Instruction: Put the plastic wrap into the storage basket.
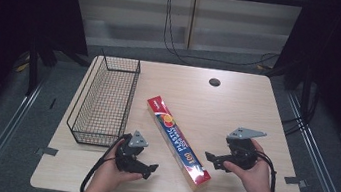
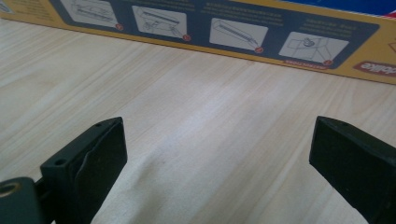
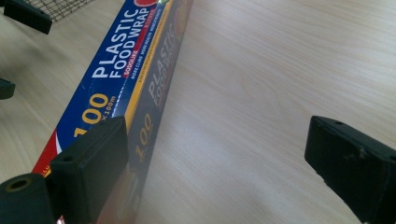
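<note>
Gripping nothing, left gripper (image 1: 151, 167) hovering low over the tabletop (image 1: 238, 105) near its front edge, jaws spread wide and aimed toward the long side of the plastic wrap box (image 1: 177, 142). Seeing, in the left gripper view, bare wood between the two black jaws and the box's yellow back panel with its printed instruction drawings (image 2: 224, 32) just ahead, not yet touched.

Sitting farther left and back, wire basket (image 1: 105, 99), empty, well clear of both hands.

Lying flat and diagonal across the middle of the tabletop, box running from a far end near the basket to a near end between the two grippers. Judging it light and stiff: a long thin carton, probably with a roll inside, smooth glossy print likely a bit slippery, walls able to dent under a hard squeeze. Suggesting a hold across the narrow width, close to the middle of its length for balance, or one gripper toward each end to stop it swinging.

Waiting on the right, right gripper (image 1: 211, 158) likewise released and holding nothing, jaws wide, pointed at the box's near end. Showing, in the right gripper view, one jaw overlapping the box's edge (image 3: 135, 70) in the picture and the other out over bare wood; contact impossible to confirm.
</note>
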`<state>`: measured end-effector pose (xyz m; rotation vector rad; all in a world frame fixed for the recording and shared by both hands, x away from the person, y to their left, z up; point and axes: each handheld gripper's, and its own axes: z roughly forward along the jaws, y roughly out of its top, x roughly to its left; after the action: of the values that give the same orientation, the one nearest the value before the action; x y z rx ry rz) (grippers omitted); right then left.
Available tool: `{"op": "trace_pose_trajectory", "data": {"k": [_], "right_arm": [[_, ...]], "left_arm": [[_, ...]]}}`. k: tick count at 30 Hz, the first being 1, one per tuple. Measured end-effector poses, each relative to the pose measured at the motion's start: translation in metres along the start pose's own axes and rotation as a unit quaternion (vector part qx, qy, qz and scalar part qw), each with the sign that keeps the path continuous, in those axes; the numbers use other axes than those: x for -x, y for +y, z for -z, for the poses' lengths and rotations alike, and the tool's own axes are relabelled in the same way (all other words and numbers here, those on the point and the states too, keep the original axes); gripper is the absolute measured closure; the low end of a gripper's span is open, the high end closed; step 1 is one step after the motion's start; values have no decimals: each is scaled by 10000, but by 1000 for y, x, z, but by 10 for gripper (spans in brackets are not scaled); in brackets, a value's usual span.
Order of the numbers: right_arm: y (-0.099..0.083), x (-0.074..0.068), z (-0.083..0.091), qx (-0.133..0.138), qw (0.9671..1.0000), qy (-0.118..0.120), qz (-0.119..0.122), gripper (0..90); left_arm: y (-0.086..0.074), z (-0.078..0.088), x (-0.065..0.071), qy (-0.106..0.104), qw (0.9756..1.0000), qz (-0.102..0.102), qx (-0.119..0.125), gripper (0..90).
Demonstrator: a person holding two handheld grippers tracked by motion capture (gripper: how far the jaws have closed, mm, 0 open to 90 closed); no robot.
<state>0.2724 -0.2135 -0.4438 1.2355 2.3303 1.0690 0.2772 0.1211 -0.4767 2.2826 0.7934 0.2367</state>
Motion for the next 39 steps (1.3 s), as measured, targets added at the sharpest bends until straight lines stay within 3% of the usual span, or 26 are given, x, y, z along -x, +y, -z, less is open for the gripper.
{"op": "trace_pose_trajectory", "data": {"k": [4,11,14,17,21,24,30,39], "right_arm": [[4,-5,-3,-87,10000,27,-26,78],[14,-21,-5,-59,10000,33,16,36],[19,-31,-8,-12,9998,212,6,26],[22,-36,-12,-153,9994,306,-34,45],[24,-43,-23,-270,9991,326,-63,60],[27,-47,-29,-349,9991,257,-29,68],[33,-60,-48,-534,9980,327,-64,94],[28,-61,-62,-947,9951,252,-145,135]], "left_arm": [[0,-1,0,-71,10000,8,-5,41],[-3,3,0,5,10000,54,-45,42],[0,4,0,0,10000,2,-19,42],[3,4,1,-19,10000,-35,31,42],[2,5,1,20,10000,-9,-52,43],[2,5,1,6,10000,23,48,43],[3,7,0,31,10000,-4,24,43],[3,5,1,0,10000,43,49,45]]}}
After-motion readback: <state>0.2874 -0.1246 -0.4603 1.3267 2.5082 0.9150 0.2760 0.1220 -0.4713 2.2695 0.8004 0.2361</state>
